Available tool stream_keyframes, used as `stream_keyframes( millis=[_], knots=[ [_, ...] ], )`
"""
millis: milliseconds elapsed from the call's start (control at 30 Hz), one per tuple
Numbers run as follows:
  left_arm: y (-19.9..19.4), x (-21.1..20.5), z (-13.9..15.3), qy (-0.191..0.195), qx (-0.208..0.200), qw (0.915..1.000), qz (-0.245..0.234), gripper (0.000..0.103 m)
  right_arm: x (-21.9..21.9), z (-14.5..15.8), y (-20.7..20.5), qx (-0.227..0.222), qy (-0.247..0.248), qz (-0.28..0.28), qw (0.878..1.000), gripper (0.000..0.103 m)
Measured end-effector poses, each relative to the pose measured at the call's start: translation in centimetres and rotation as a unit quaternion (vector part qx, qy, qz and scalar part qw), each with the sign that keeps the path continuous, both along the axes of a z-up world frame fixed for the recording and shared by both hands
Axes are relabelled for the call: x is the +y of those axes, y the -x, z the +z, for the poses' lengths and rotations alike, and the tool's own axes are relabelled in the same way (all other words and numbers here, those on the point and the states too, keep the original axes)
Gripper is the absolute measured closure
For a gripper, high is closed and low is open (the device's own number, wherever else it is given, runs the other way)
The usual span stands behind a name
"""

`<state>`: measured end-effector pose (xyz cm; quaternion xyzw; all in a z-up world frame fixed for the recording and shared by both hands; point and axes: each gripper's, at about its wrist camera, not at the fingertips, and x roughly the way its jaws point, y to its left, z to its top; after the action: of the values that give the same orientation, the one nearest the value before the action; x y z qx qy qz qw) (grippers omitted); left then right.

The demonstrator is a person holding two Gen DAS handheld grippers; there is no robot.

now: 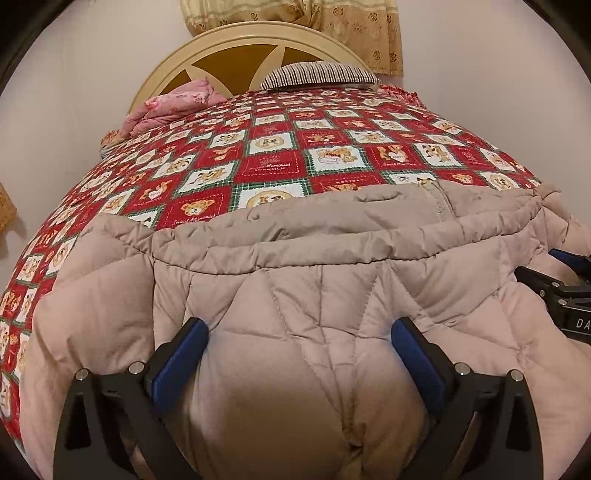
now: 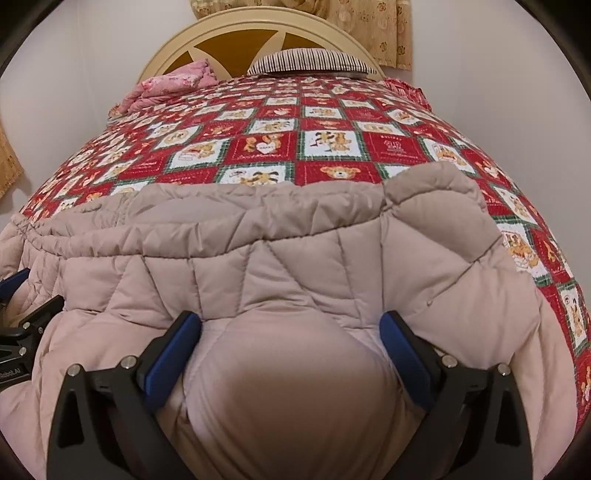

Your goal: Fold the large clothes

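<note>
Both claws are down on the coat now; a big quilted beige puffer coat (image 1: pixel 295 266) lies across the near end of the bed (image 1: pixel 44 236), spread left to right on a red patchwork bedspread (image 1: pixel 273 155) printed with teddy bears. The left claw (image 1: pixel 300 345) stands wide, its blue-padded fingers (image 1: pixel 177 362) splayed either side of a puffed bulge of padding that swells up between them; the pads sit against the fabric, but the claw is not pinched shut on it. Over to the right, the right claw (image 2: pixel 290 338) is the same story; jaws wide, blue pads (image 2: pixel 404 354) flanking a rounded mound of the coat, nothing clamped. The two claws sit side by side; from the left wrist view the right claw's black frame shows at the right edge, resting on the coat. The coat's stitched band (image 2: pixel 221 236) runs across the far edge of the garment, creased and rumpled. Beyond it the bedspread stretches bare to the far end; there a striped pillow (image 1: pixel 321 75) leans at the cream and tan headboard (image 1: pixel 236 55), with a pink bundle of bedding (image 1: pixel 173 103) to its left; a yellow patterned curtain (image 1: pixel 354 26) hangs on the wall behind.
</note>
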<state>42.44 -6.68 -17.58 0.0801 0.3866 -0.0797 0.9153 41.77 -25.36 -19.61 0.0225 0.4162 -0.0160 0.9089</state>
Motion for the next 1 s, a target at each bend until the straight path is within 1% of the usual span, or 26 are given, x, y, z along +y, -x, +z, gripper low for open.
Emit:
stream_keyframes(
  millis=[333,433,500,533,567,600,633,667,700,733,767,800,833,867,933,1000],
  knots=[
    [-0.1,0.0,-0.1,-0.003,0.001,1.0,0.002,0.001,0.3,0.0,-0.2,0.008,0.011,-0.003,1.0,0.003],
    [-0.2,0.0,-0.3,-0.006,0.001,1.0,0.004,0.001,0.4,0.2,-0.1,0.004,0.017,-0.007,1.0,0.003],
    [-0.2,0.1,-0.3,-0.009,0.001,1.0,0.005,0.001,0.3,0.8,0.6,-0.005,0.012,-0.012,1.0,0.007],
    [-0.3,0.1,-0.4,-0.009,0.001,0.9999,0.005,0.001,0.1,1.3,1.2,-0.008,0.001,-0.021,1.0,0.011],
    [-0.3,0.0,-0.3,-0.009,0.002,0.9999,0.006,0.001,0.1,2.1,1.9,-0.014,-0.018,-0.03,0.999,0.011],
    [-0.3,0.0,-0.3,-0.009,0.002,0.9999,0.006,0.001,0.1,3.0,2.9,-0.029,-0.044,-0.034,0.998,0.011],
    [-0.3,0.0,-0.3,-0.01,0.001,0.9999,0.007,0.001,0.6,4.0,3.9,-0.051,-0.069,-0.026,0.996,0.011],
    [-0.3,0.0,-0.3,-0.01,0.001,0.9999,0.007,0.001,1.3,4.7,4.6,-0.066,-0.082,-0.009,0.994,0.01],
    [-0.3,-0.1,-0.3,-0.01,0.002,0.9999,0.007,0.001,2.5,5.1,5.3,-0.078,-0.089,0.02,0.993,0.01],
    [-0.3,0.0,-0.3,-0.009,0.002,0.9999,0.007,0.001,3.5,5.1,5.6,-0.083,-0.087,0.043,0.992,0.01],
    [-0.3,0.0,-0.3,-0.007,0.003,0.9999,0.007,0.001,4.6,4.9,5.7,-0.084,-0.075,0.063,0.992,0.01],
    [-0.4,0.0,-0.2,-0.005,0.003,1.0,0.007,0.001,5.7,4.3,5.6,-0.079,-0.054,0.079,0.992,0.011],
    [-0.4,0.1,-0.2,-0.001,0.004,1.0,0.008,0.001,6.4,3.5,5.3,-0.071,-0.039,0.089,0.993,0.014],
    [-0.3,0.1,-0.2,0.0,0.004,1.0,0.008,0.001,6.5,2.6,4.9,-0.061,-0.032,0.087,0.994,0.017],
    [-0.4,0.2,-0.2,0.001,0.004,0.9999,0.009,0.001,5.9,1.5,4.3,-0.055,-0.045,0.075,0.995,0.017],
    [-0.4,0.2,-0.2,0.001,0.004,1.0,0.009,0.001,5.8,0.9,3.8,-0.05,-0.037,0.075,0.995,0.017]
  ],
)
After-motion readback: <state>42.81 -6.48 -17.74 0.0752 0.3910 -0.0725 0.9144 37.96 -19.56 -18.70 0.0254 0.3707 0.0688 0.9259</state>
